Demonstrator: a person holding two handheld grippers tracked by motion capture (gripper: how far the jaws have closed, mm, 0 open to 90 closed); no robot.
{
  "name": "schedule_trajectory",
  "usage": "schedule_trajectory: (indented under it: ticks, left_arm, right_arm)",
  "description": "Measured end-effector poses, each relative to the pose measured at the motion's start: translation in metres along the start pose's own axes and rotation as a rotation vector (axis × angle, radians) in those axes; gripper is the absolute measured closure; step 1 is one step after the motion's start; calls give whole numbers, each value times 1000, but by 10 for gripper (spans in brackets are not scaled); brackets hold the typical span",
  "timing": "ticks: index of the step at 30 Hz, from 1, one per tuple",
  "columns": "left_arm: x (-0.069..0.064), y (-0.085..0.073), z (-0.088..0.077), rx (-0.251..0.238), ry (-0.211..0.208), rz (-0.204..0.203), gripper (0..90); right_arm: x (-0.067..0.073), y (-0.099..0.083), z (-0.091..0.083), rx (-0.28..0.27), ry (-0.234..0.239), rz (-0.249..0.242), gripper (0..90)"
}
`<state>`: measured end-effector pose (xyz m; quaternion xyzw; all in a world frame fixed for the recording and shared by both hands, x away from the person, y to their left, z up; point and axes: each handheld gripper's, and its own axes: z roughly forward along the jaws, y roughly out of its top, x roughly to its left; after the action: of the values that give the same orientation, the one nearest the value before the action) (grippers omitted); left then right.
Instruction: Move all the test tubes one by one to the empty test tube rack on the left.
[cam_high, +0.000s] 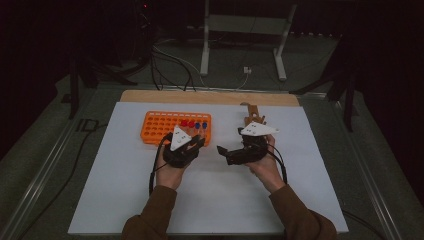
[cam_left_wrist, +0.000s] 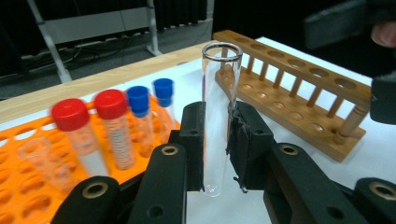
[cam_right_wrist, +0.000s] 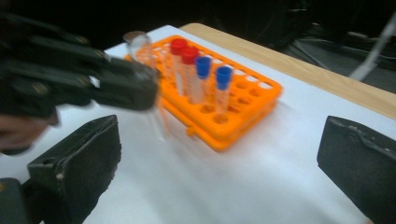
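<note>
On the white table (cam_high: 125, 200), left tongs (cam_left_wrist: 217, 140) clamp an upright glass tube (cam_left_wrist: 219, 93); right tongs (cam_right_wrist: 215, 168) gape wide, empty.

Both forearms reach in side by side; the left gripper (cam_high: 196, 142) stands clamped tight, its fingers (cam_left_wrist: 194, 140) upright, while the right gripper (cam_high: 226, 151) gapes wide, pointing leftward.

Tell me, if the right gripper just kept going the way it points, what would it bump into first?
Probably the left gripper and the clear glass tube it holds, which cross the line ahead of the right gripper and its open fingers. Behind them stands the orange rack. Depth is hard to judge.
</note>
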<state>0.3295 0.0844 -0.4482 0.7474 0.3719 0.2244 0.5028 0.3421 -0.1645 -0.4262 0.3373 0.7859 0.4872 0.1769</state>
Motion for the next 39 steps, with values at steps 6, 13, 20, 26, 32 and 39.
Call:
schedule_trajectory:
  ticks: [6,13,20,26,32,39]
  left_arm:
    - [13,1,-8,-21,27,-24,763]
    - [27,2,-16,-45,68,-40,763]
    - [43,5,-21,-59,122,-52,763]
    - [54,6,-23,-52,167,-52,764]
    - [64,2,-20,-22,212,-55,763]
    - [72,-2,-11,4,259,-49,763]
  right_arm:
    - [-8,-10,-5,-2,-14,24,0]
    - [-9,-15,-14,-3,-30,11,0]
    - [-10,-18,-24,-21,-43,8,0]
    - [-14,-20,-31,-33,-55,19,0]
    - [-17,-22,-35,-36,-63,25,0]
    - [-20,-23,-37,-38,-70,29,0]
